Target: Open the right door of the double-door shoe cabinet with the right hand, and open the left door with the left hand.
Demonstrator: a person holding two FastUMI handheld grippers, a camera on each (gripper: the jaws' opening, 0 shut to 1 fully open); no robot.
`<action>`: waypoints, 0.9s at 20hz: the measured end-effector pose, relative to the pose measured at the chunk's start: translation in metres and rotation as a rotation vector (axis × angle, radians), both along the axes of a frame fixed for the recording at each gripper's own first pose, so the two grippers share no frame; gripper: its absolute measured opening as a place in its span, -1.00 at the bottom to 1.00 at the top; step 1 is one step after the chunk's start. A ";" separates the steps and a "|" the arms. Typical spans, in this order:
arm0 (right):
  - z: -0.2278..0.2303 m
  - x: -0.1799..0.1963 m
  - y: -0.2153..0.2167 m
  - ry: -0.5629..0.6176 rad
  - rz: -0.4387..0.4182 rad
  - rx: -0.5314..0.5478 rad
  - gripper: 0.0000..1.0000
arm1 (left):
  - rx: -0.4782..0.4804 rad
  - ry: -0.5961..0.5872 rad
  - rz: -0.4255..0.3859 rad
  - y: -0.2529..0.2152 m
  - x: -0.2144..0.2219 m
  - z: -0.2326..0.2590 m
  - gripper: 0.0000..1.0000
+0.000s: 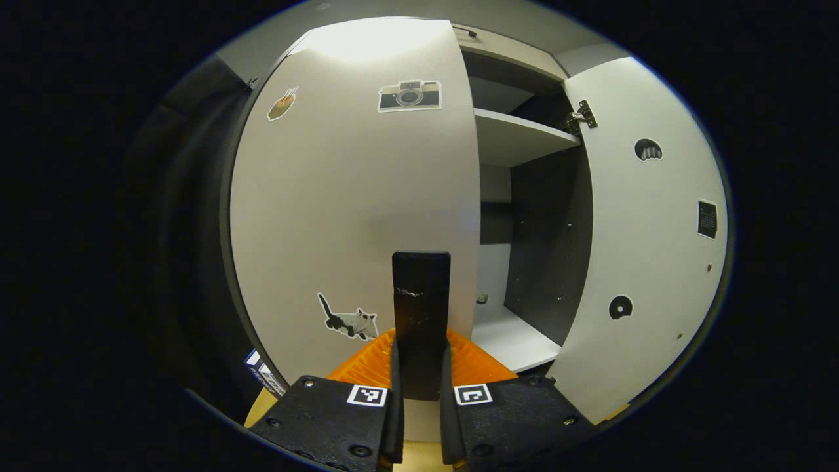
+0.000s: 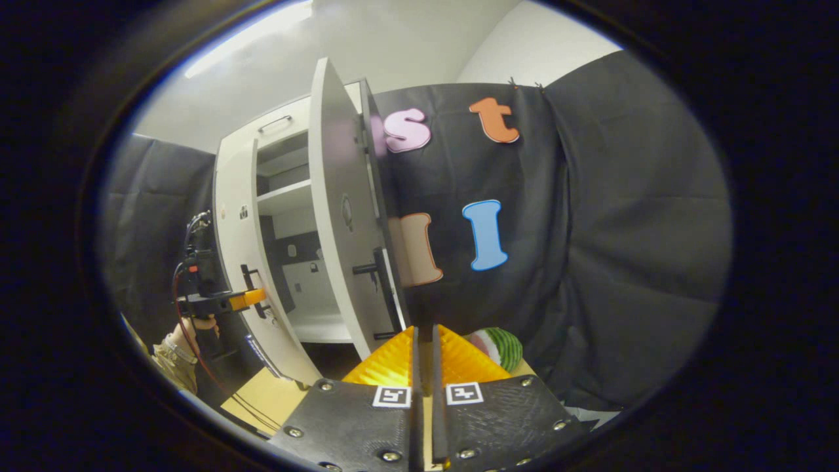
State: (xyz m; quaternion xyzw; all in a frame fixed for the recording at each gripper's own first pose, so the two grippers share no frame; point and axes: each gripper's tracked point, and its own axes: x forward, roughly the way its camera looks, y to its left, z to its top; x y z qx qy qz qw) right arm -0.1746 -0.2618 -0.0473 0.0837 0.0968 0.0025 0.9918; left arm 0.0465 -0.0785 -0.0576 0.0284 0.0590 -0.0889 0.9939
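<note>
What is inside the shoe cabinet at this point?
Bare shelves and a bare bottom board show in the shoe cabinet; no shoes there. The left door covers the left half.

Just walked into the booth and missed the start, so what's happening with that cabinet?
A person holds a gripper in each hand and is opening the white shoe cabinet. The right door already stands wide open, showing the shelves inside. The left gripper has its jaws closed on the dark handle of the left door, which has begun to swing open. The right gripper is shut on nothing and sits back from the right door.
</note>
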 end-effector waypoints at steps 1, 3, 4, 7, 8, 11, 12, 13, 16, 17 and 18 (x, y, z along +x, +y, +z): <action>-0.002 0.002 0.002 0.002 0.009 -0.005 -0.89 | -0.002 0.001 -0.005 0.000 -0.002 0.001 -0.54; -0.003 0.006 0.009 0.009 0.024 -0.012 -0.89 | -0.007 0.002 -0.015 0.004 -0.008 0.000 -0.54; -0.004 0.009 0.012 0.012 0.031 -0.013 -0.89 | -0.009 0.002 -0.020 0.006 -0.013 0.000 -0.54; -0.007 0.016 0.020 0.016 0.047 -0.010 -0.89 | -0.007 0.001 -0.030 0.012 -0.026 0.000 -0.54; -0.007 0.019 0.023 0.016 0.051 -0.007 -0.89 | -0.010 0.001 -0.034 0.015 -0.030 0.000 -0.54; -0.010 0.025 0.030 0.020 0.063 -0.001 -0.89 | -0.014 0.003 -0.043 0.020 -0.038 0.000 -0.55; -0.010 0.026 0.031 0.023 0.066 0.000 -0.89 | -0.016 0.002 -0.045 0.023 -0.041 0.000 -0.54; -0.013 0.028 0.034 0.027 0.069 -0.001 -0.89 | -0.018 0.002 -0.047 0.025 -0.043 0.000 -0.54; -0.014 0.031 0.036 0.036 0.072 -0.014 -0.89 | -0.023 0.003 -0.051 0.031 -0.051 0.001 -0.54; -0.015 0.032 0.037 0.037 0.071 -0.022 -0.89 | -0.025 0.005 -0.051 0.034 -0.053 0.002 -0.54; -0.016 0.034 0.037 0.039 0.071 -0.029 -0.89 | -0.024 0.006 -0.052 0.037 -0.056 0.002 -0.54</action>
